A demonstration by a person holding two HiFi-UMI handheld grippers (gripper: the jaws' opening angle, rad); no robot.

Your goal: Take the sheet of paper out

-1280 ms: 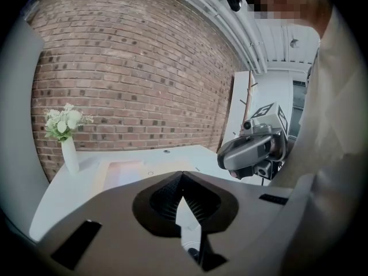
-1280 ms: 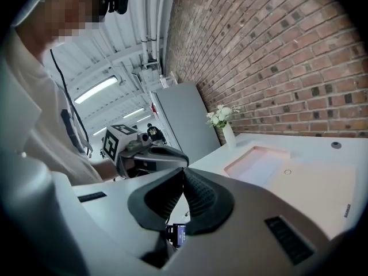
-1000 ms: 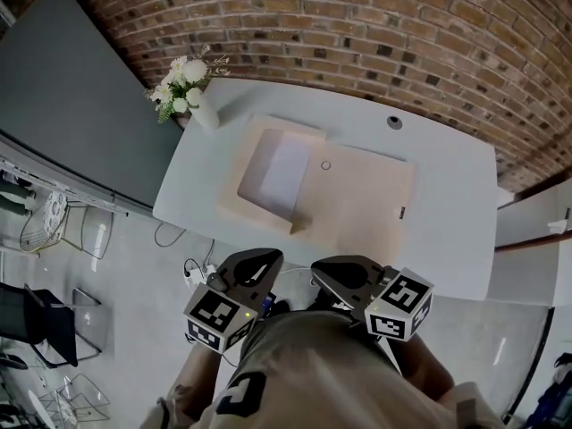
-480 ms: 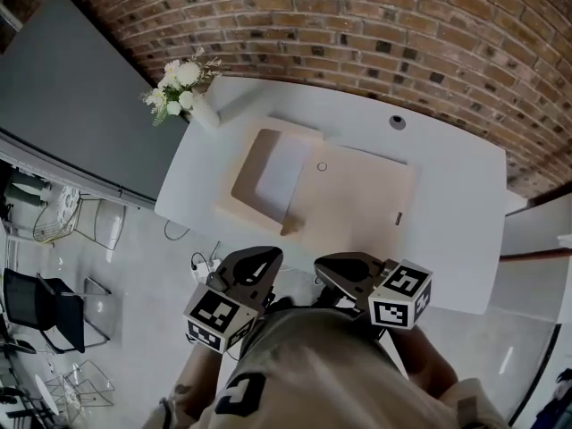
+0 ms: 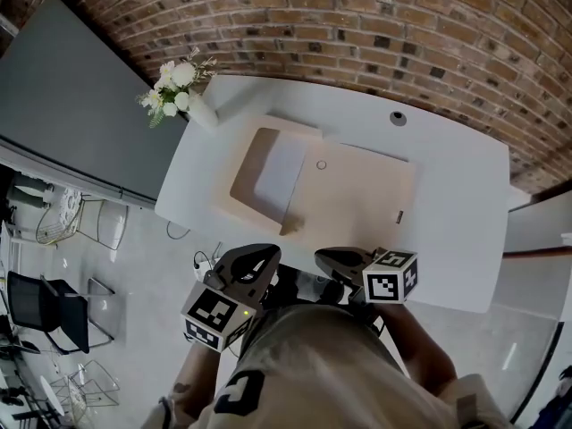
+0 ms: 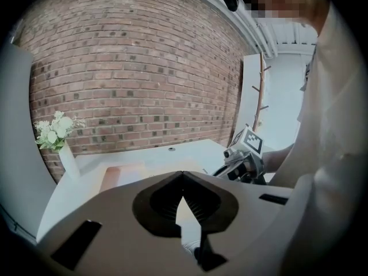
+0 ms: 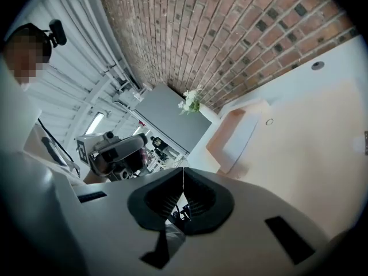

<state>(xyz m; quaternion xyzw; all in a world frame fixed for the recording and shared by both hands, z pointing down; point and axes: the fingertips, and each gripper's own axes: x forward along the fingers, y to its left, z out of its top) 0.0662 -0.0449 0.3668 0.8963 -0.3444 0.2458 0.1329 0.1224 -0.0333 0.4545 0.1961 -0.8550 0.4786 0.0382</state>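
An open beige box lies on the white table, its lid folded flat to the right. A white sheet of paper rests inside the box's tray. Both grippers hang off the table's near edge, close to the person's body, apart from the box. My left gripper is shut with nothing in it, jaws meeting at the tip. My right gripper is also shut and empty. The right gripper view shows the paper in the tray, ahead and to the right.
A white vase of flowers stands at the table's far left corner. A round cable hole sits near the far edge. A grey panel runs along the left, with a black chair on the floor. A brick wall is behind.
My right gripper has sunk and rolled, so its marker cube now faces up. The left gripper has barely shifted. Both stay shut.
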